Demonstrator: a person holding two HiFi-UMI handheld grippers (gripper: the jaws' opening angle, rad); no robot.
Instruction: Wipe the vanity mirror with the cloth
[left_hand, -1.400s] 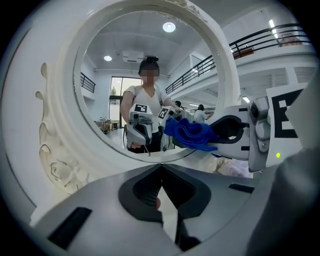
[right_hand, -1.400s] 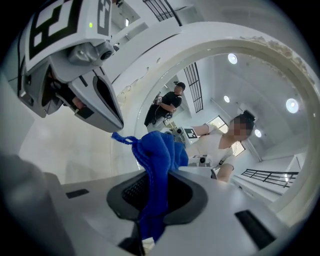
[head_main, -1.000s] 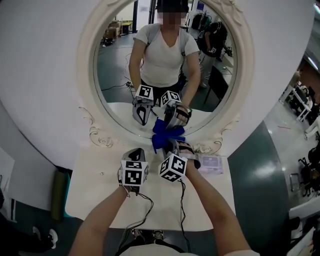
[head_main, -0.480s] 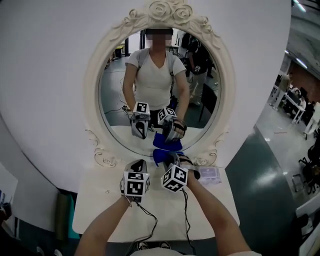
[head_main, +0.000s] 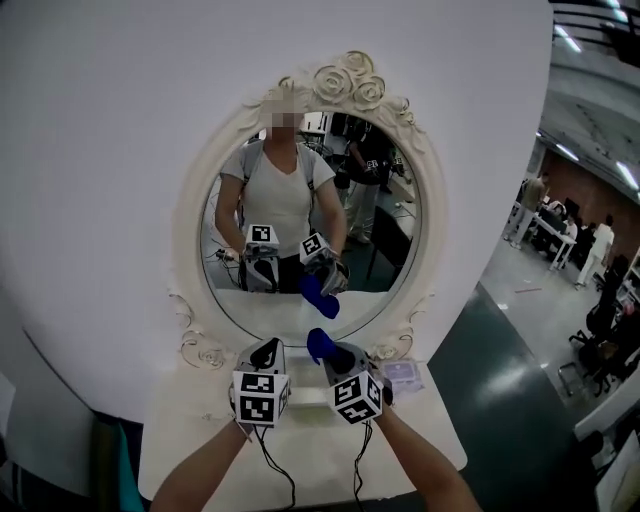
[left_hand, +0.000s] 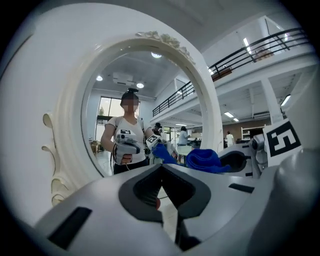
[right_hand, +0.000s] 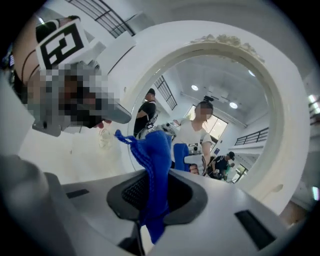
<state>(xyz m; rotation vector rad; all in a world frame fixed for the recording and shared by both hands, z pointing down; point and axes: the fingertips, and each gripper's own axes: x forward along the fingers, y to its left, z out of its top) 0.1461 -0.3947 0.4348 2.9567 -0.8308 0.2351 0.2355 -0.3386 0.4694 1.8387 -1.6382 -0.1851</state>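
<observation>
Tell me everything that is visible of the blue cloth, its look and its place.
The blue cloth is a soft, knitted-looking fabric, bunched into a crumpled wad. The right gripper holds it, jaws shut on its lower part, so most of it stands up above them. It is in front of the lower part of the oval mirror, which reflects it; it seems not to touch the glass.

White vanity tabletop, mostly bare. The oval vanity mirror in its curly cream frame stands at the back edge. A small flat pale packet lies on the right, just beside the frame's foot. Can't tell what's in it.
</observation>
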